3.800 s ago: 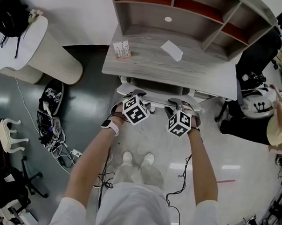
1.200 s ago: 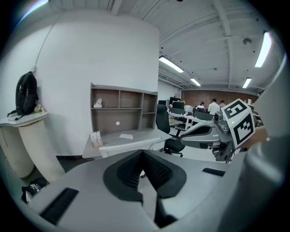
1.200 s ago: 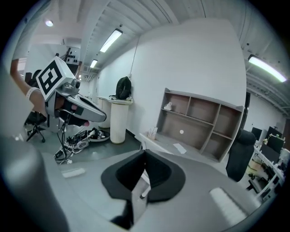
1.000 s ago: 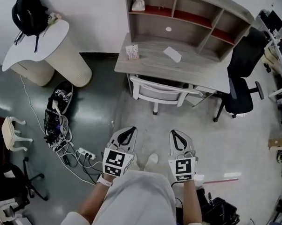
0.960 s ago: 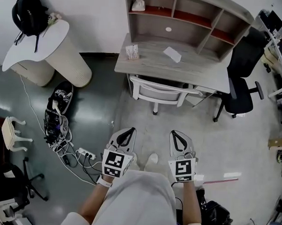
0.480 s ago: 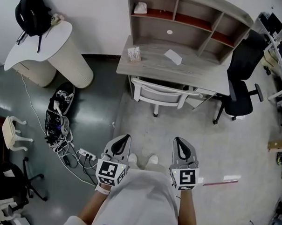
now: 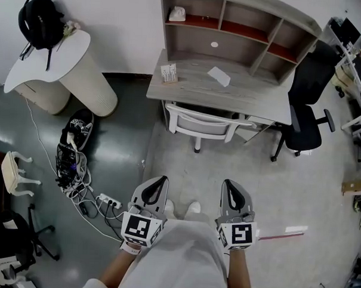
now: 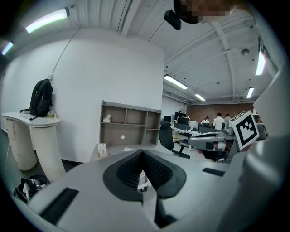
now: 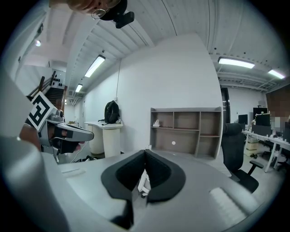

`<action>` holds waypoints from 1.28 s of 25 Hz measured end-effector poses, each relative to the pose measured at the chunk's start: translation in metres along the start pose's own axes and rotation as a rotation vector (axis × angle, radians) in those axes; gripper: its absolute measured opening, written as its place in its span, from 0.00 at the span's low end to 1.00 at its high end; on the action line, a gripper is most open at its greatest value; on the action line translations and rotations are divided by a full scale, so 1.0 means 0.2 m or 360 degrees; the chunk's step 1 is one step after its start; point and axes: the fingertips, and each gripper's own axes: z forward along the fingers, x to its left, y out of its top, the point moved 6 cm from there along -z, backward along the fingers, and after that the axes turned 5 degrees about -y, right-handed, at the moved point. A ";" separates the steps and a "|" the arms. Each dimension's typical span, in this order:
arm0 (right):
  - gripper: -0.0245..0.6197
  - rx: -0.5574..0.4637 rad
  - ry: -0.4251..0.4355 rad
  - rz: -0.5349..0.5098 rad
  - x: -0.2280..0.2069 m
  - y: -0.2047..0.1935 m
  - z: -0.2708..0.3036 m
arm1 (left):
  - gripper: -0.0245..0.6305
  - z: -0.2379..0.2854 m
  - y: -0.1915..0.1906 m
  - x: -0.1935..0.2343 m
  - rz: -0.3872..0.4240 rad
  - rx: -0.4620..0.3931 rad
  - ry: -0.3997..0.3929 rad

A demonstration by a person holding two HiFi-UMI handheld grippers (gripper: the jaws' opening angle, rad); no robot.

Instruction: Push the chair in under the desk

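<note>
Showing the white chair (image 7: 202, 120) with its seat under the grey tabletop (image 7: 230, 92) and its backrest just beside the front edge. The left claw (image 7: 157, 183) and right claw (image 7: 231, 187) are both closed, empty and well apart from it. Risk: a further off-centre push would likely skew the chair against the tabletop's frame. A black office chair (image 7: 307, 110) stands near on the right and cables (image 7: 77, 178) lie to the left; nothing stands between claws and chair.
</note>
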 end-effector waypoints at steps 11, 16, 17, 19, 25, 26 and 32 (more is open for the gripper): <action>0.05 -0.0031 0.0025 -0.0025 0.00 0.05 0.03 | 0.05 0.02 0.07 -0.02 0.0031 -0.0052 -0.0017; 0.05 -0.0015 0.0047 -0.0037 0.00 0.06 0.05 | 0.05 0.04 0.10 -0.03 0.0058 -0.0052 -0.0030; 0.05 -0.0010 0.0049 -0.0039 0.00 0.06 0.05 | 0.05 0.05 0.10 -0.04 0.0061 -0.0051 -0.0033; 0.05 -0.0011 0.0042 -0.0025 0.00 0.06 0.05 | 0.05 0.05 0.09 -0.04 0.0059 -0.0049 -0.0035; 0.05 -0.0036 0.0032 0.0001 0.00 0.07 0.04 | 0.05 0.04 0.09 -0.05 0.0068 -0.0037 -0.0038; 0.05 -0.0036 0.0038 -0.0006 0.00 0.08 0.04 | 0.05 0.03 0.09 -0.05 0.0070 -0.0037 -0.0038; 0.05 -0.0026 0.0037 -0.0014 -0.02 0.07 0.01 | 0.05 0.02 0.08 -0.07 0.0059 -0.0044 -0.0034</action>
